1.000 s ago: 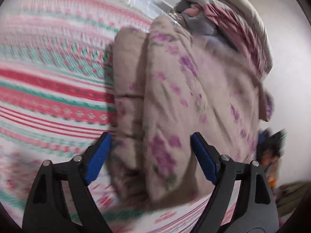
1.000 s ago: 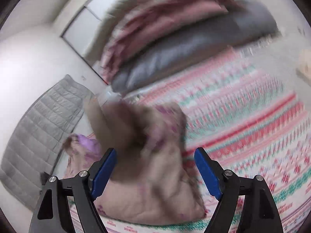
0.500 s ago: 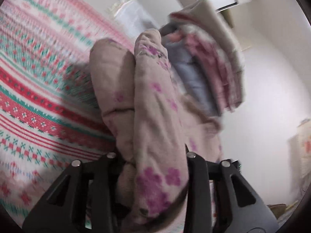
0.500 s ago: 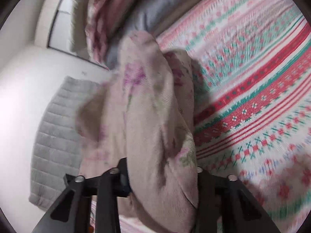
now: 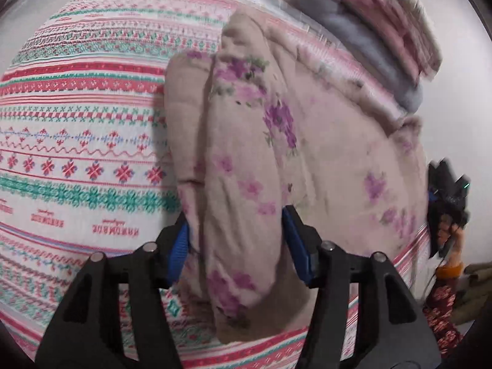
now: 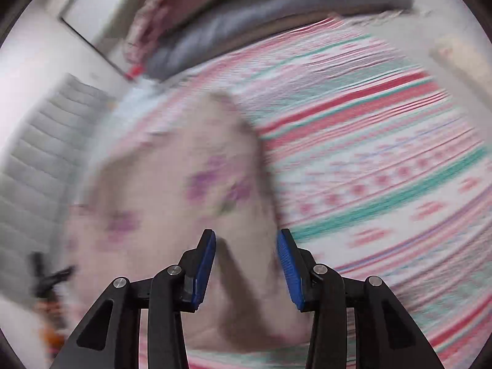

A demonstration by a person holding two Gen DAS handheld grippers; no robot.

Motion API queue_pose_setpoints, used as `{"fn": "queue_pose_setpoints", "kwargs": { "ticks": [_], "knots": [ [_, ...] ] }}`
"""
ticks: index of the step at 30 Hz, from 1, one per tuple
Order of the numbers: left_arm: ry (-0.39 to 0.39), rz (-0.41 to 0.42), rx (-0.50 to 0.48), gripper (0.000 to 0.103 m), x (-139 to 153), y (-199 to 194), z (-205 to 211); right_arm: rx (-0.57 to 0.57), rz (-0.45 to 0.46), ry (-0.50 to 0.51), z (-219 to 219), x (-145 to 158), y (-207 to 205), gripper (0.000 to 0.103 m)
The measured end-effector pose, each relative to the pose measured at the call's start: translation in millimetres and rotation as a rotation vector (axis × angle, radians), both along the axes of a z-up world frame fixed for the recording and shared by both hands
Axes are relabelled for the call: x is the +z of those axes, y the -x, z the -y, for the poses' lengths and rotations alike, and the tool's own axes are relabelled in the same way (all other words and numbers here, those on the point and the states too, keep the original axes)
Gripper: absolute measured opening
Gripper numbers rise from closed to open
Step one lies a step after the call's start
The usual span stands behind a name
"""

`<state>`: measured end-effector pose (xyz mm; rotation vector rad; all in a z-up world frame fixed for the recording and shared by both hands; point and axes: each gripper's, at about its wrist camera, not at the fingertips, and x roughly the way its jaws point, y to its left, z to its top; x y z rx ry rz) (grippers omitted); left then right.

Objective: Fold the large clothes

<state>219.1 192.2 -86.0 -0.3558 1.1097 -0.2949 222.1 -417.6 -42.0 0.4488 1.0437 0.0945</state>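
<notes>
A thick beige garment with purple flowers (image 5: 276, 141) lies folded on the striped bedspread (image 5: 77, 129). My left gripper (image 5: 236, 240) has its blue pads on either side of a thick fold of the garment, partly open, cloth filling the gap. In the blurred right wrist view the same garment (image 6: 184, 190) lies below my right gripper (image 6: 246, 264), which is open with the cloth lying beneath the gap between its pads, none of it gripped.
A stack of folded pink and grey bedding (image 5: 384, 30) sits at the far edge of the bed; it also shows in the right wrist view (image 6: 276, 24). A grey quilted mat (image 6: 46, 153) lies on the floor. The other hand and gripper (image 5: 446, 203) show at the right.
Both grippers were shut on the garment and holding it raised half a second ago. Now the garment lies on the bed; the right gripper has opened and the left has widened.
</notes>
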Motion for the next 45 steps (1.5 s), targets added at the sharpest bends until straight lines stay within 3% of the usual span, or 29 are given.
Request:
{"fn": "queue_pose_setpoints", "kwargs": {
  "ticks": [2, 7, 11, 15, 16, 17, 18, 19, 23, 25, 27, 29, 31, 34, 35, 38, 39, 43, 45],
  "knots": [
    [-0.005, 0.037, 0.013, 0.060, 10, 0, 0, 0.008, 0.033, -0.048, 3, 3, -1, 0.050],
    [-0.124, 0.168, 0.052, 0.060, 31, -20, 13, 0.053, 0.104, -0.077, -16, 11, -32, 0.056],
    [-0.126, 0.254, 0.026, 0.060, 31, -50, 26, 0.024, 0.138, -0.043, -34, 0, -58, 0.058],
    [-0.200, 0.307, -0.005, 0.059, 27, -81, 45, -0.042, 0.245, 0.003, -41, 1, -68, 0.054],
    [-0.199, 0.330, -0.018, 0.043, 28, -83, 47, -0.048, 0.288, 0.017, -45, 2, -69, 0.042],
    [-0.197, 0.348, -0.027, 0.009, 29, -83, 48, -0.044, 0.321, 0.033, -49, 3, -69, 0.030],
    [-0.200, 0.358, -0.022, 0.009, 32, -84, 49, -0.043, 0.331, 0.045, -51, 5, -70, 0.019],
    [-0.191, 0.376, -0.016, 0.008, 35, -81, 48, -0.044, 0.345, 0.055, -53, 8, -68, 0.017],
    [-0.175, 0.567, 0.052, 0.008, 81, -69, 37, -0.079, 0.477, 0.054, -52, 36, -60, 0.014],
    [-0.137, 0.613, 0.097, 0.008, 101, -76, 27, -0.104, 0.551, 0.042, -51, 60, -65, 0.014],
    [-0.160, 0.632, 0.142, 0.008, 111, -94, 21, -0.103, 0.584, 0.067, -54, 77, -81, 0.014],
    [-0.226, 0.612, 0.172, 0.008, 104, -118, 22, -0.113, 0.578, 0.106, -61, 84, -105, 0.014],
    [-0.280, 0.500, 0.178, 0.009, 75, -152, 23, -0.133, 0.530, 0.143, -64, 75, -134, 0.014],
    [-0.370, 0.339, 0.140, 0.009, 25, -183, 32, -0.140, 0.350, 0.154, -61, 34, -179, 0.015],
    [-0.400, 0.300, 0.128, 0.009, 11, -189, 35, -0.132, 0.242, 0.158, -61, 14, -194, 0.016],
    [-0.434, 0.289, 0.118, 0.015, 2, -185, 41, -0.110, 0.049, 0.147, -59, -21, -213, 0.025],
    [-0.429, 0.304, 0.133, 0.018, 9, -182, 38, -0.114, 0.047, 0.133, -55, -22, -211, 0.025],
    [-0.418, 0.319, 0.185, 0.046, 33, -167, 31, -0.132, 0.086, 0.149, -50, 3, -193, 0.037],
    [-0.371, 0.345, 0.192, 0.054, 47, -150, 31, -0.113, 0.121, 0.169, -55, 21, -177, 0.042]
  ]
}}
